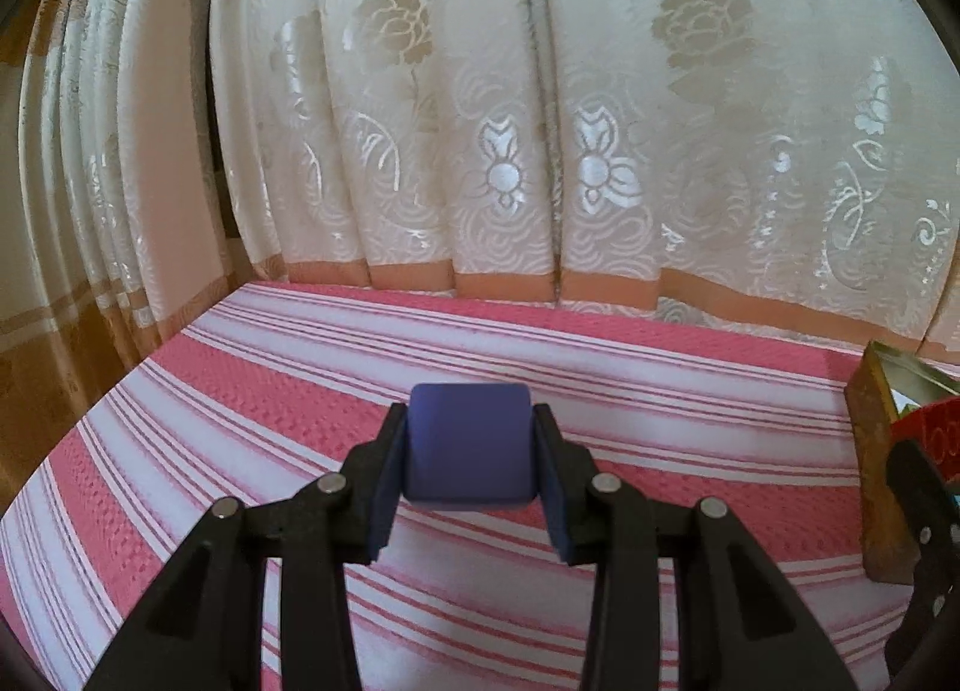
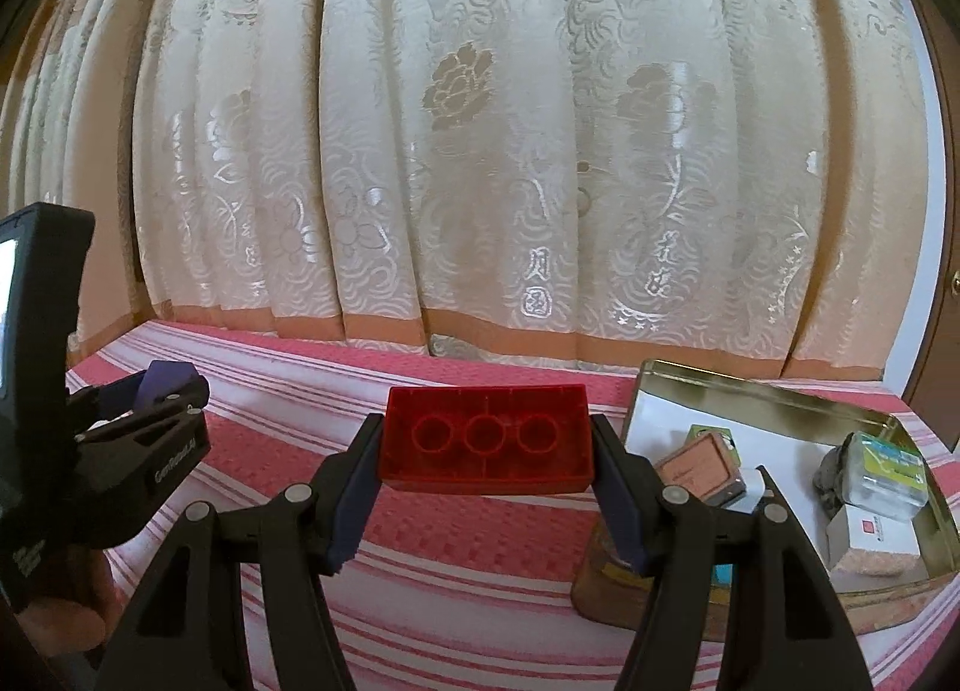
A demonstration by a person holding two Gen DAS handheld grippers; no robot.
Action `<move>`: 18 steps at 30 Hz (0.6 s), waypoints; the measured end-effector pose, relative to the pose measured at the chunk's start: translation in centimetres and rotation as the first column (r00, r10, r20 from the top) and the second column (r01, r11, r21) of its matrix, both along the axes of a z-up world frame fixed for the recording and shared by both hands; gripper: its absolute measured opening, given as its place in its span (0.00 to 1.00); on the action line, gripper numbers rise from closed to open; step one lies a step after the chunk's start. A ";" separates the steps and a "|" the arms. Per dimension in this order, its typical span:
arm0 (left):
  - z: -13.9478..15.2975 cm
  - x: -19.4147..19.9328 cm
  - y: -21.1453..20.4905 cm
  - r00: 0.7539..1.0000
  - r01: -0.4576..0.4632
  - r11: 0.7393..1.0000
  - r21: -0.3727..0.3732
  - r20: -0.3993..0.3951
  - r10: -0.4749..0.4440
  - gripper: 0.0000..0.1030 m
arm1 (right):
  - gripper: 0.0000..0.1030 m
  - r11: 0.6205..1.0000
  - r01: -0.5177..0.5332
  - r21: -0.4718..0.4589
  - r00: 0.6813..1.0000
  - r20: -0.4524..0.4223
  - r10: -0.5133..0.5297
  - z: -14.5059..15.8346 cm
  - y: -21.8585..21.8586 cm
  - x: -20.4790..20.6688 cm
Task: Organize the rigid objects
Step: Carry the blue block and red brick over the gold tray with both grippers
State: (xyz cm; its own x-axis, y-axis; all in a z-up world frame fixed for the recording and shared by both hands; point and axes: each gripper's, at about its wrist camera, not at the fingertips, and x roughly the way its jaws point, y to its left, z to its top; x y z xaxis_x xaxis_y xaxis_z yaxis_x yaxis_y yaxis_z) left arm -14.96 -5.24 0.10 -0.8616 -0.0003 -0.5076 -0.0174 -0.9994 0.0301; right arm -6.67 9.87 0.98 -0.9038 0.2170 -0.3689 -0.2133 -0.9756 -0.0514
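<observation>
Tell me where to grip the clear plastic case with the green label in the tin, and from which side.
Judging from the right wrist view, take the clear plastic case across its two long flat sides, coming from above. It lies tilted on other items against the tin wall, so a level approach looks blocked by the rim.

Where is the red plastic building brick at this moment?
In the right wrist view, the red plastic building brick is gripped in the right gripper, underside facing the camera, above the striped cloth, left of the metal tin.
</observation>
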 end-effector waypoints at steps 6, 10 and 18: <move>0.1 1.7 0.4 1.000 -0.002 1.000 0.008 -0.014 0.002 0.37 | 0.65 1.000 0.008 -0.001 1.000 -0.002 -0.008 -0.2 0.5 1.4; 0.1 3.0 0.7 1.000 -0.007 1.000 0.014 -0.023 0.008 0.37 | 0.65 1.000 0.014 -0.005 1.000 -0.001 -0.014 -0.2 0.9 2.3; 0.2 5.5 1.6 0.999 -0.010 1.000 0.018 -0.047 0.011 0.38 | 0.65 1.000 0.027 -0.007 1.000 -0.001 -0.027 -0.2 1.9 4.5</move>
